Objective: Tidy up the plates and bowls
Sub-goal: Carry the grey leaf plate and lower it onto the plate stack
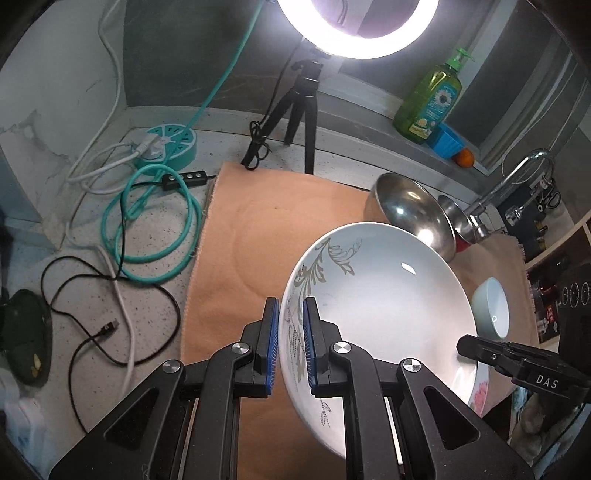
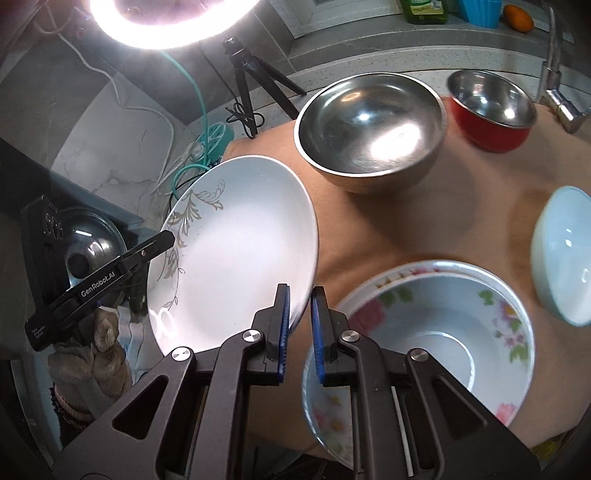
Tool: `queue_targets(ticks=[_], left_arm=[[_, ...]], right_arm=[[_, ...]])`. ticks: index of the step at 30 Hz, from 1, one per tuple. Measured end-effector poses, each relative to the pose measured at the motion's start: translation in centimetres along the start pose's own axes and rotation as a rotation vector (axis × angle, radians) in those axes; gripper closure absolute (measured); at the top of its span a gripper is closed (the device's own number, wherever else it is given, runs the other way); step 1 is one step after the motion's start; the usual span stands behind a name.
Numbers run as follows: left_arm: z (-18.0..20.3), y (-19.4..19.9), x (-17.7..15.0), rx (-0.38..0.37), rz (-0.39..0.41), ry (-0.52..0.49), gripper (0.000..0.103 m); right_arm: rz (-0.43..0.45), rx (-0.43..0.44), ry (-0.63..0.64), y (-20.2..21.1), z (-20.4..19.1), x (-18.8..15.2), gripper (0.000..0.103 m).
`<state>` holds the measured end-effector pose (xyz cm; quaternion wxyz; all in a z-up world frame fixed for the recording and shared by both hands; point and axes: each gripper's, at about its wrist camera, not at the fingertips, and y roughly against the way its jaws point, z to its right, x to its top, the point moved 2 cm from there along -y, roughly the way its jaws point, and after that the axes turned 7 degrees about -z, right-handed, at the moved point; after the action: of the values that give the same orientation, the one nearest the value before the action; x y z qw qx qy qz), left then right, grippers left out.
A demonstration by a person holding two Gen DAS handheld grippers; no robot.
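Gripping the white plate by its near rim, our left gripper holds it tilted above the tan cloth, blue pads closed on either side of the leaf-patterned edge. Our right gripper sits at the plate's opposite edge, its jaws narrow; from the right wrist view the rim seems to pass between the pads, though we cannot tell whether they actually pinch it.

We judge the step in hand to be carrying this plate toward its place among the dishes. Just beside it, low in the right view, lies the floral bowl, wide and shallow, a likely base for stacking. The next move calls for levelling the plate and lowering it squarely, keeping the left grip firm until the plate rests on something.

Around it stand a large steel bowl, a red-sided steel bowl behind that, and a pale blue bowl at the right edge of the cloth. The steel bowl is near the plate's far rim and could be clipped on a swing. A ring light on its tripod, cables, a green soap bottle and the tap ring the worktop.
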<state>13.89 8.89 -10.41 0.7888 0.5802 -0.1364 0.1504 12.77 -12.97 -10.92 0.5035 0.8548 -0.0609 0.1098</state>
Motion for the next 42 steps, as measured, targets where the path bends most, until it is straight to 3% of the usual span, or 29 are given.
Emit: queue_targets(ticks=[9,17,28,42], left_arm=[[6.1,-0.3,-3.0,-0.037,-0.006,-0.053,0.092],[10.1,-2.0,-5.5,-0.059,-0.057,-0.106,0.092],[12.4,-4.1,-7.6,-0.040,-0.120,-0.159,0.092],[13.0,-5.1,-8.2,-0.011,-0.144,-0.180,0.092]], right_arm=[[0.022,-0.027,-0.038,4.0,4.9,-2.8,0.091],[0.028,-0.075,-0.074,5.8,9.0,-5.5,0.091],[-0.009,-0.124,-0.114,5.4,12.4,-7.5,0.091],[-0.037,-0.149,-0.107,4.7,13.1,-8.1,0.092]])
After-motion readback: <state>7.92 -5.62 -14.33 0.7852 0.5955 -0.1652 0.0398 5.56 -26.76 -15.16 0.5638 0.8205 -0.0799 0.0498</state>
